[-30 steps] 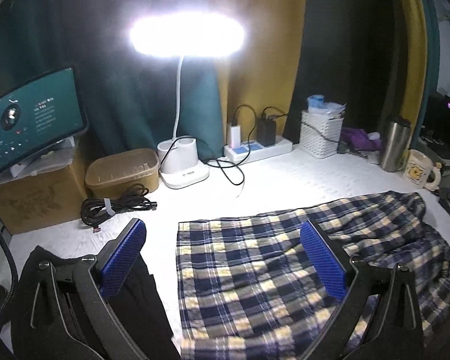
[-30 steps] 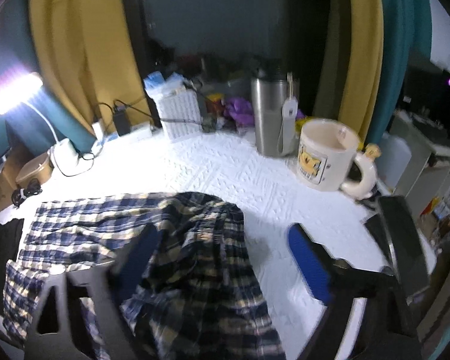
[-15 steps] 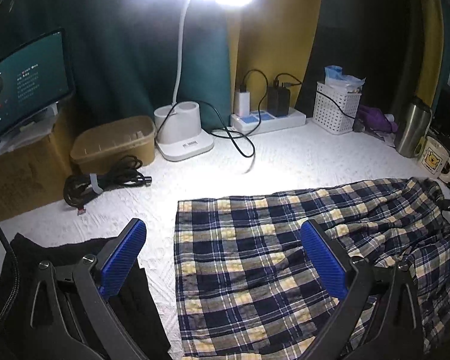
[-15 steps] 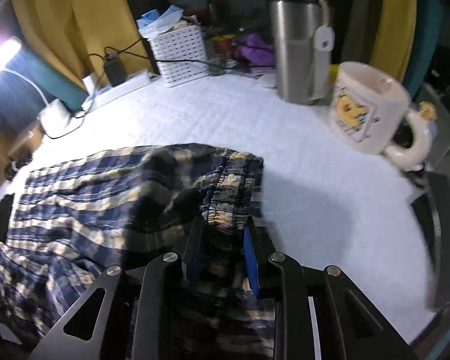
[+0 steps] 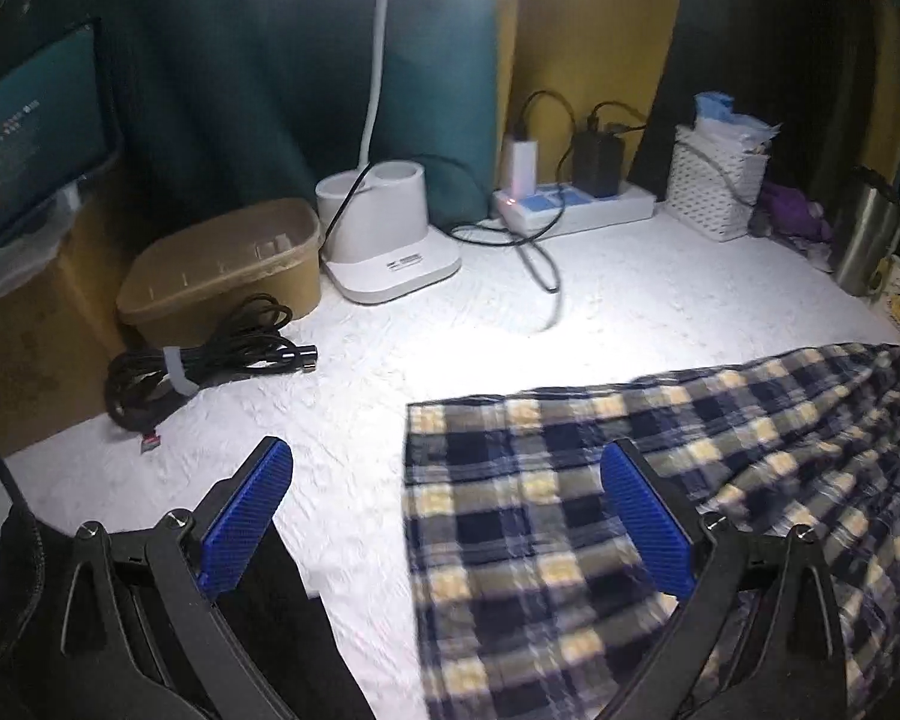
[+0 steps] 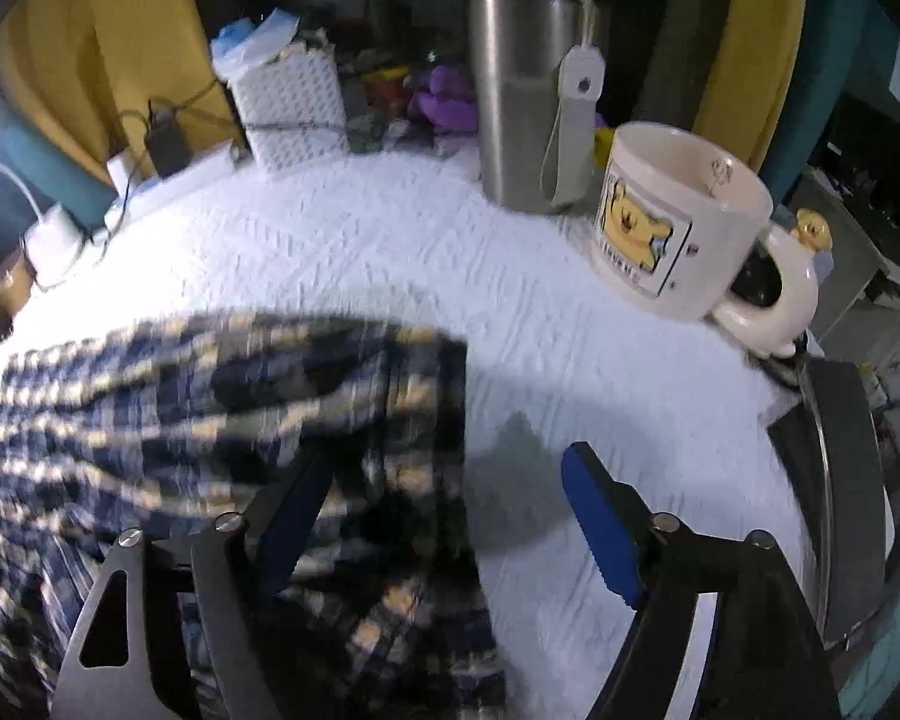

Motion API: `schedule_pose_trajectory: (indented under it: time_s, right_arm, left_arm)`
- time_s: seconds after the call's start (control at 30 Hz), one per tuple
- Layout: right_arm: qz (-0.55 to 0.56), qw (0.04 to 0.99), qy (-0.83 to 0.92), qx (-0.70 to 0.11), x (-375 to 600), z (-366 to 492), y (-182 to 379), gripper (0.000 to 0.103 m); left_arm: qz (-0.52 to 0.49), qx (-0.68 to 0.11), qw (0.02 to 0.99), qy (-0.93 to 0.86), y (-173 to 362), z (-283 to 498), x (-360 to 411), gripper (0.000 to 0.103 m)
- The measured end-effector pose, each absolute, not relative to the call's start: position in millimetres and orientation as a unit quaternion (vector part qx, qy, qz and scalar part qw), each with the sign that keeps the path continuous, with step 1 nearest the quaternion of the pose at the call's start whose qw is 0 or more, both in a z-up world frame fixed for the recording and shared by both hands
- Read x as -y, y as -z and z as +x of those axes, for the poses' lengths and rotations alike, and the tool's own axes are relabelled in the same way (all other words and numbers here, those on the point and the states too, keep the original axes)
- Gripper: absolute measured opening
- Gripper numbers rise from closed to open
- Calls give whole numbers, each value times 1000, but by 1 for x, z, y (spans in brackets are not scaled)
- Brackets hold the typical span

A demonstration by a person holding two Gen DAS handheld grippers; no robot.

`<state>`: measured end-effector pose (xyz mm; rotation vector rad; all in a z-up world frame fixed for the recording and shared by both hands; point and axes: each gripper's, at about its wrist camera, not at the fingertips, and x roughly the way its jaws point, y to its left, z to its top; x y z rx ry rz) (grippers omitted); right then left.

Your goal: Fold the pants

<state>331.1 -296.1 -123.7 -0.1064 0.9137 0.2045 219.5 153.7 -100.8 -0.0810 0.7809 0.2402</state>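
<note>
The blue, white and yellow plaid pants (image 5: 660, 480) lie spread on the white quilted surface (image 5: 450, 348). My left gripper (image 5: 444, 516) is open above their left hem edge, its right finger (image 5: 648, 528) over the cloth. In the right wrist view the pants (image 6: 180, 408) lie blurred at the left, their waistband end under my left finger. My right gripper (image 6: 444, 516) is open and empty over that end.
A lamp base (image 5: 384, 234), brown box (image 5: 228, 264), coiled black cable (image 5: 198, 360), power strip (image 5: 576, 198) and white basket (image 5: 720, 180) line the back. A steel tumbler (image 6: 528, 96) and bear mug (image 6: 684, 222) stand right. Dark clothing (image 5: 270, 630) lies lower left.
My right gripper, shut on the waistband half a second ago, has opened and let it go. My left gripper stayed open and moved a little lower and closer to the hem.
</note>
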Motion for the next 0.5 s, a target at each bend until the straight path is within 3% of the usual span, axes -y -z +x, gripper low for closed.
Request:
schedule_pose_trajectory:
  time_s: [0.2, 0.27, 0.37, 0.4, 0.5]
  right_arm:
    - [-10, 897, -124, -425, 301, 360, 120, 80]
    - [4, 887, -135, -442, 304, 377, 130, 80]
    - [-8, 879, -146, -454, 292, 387, 142, 79]
    - [-13, 877, -152, -456, 288, 389, 146, 72]
    - [-49, 882, -156, -442, 270, 386, 149, 38]
  left_arm:
    - [-62, -438, 891, -104, 132, 249, -173, 101]
    - [-76, -451, 884, -94, 140, 254, -177, 90]
    - [-68, -453, 885, -81, 142, 254, -173, 86]
    - [-62, -451, 887, -78, 142, 254, -171, 80]
    - [-42, -441, 894, -64, 140, 251, -160, 43]
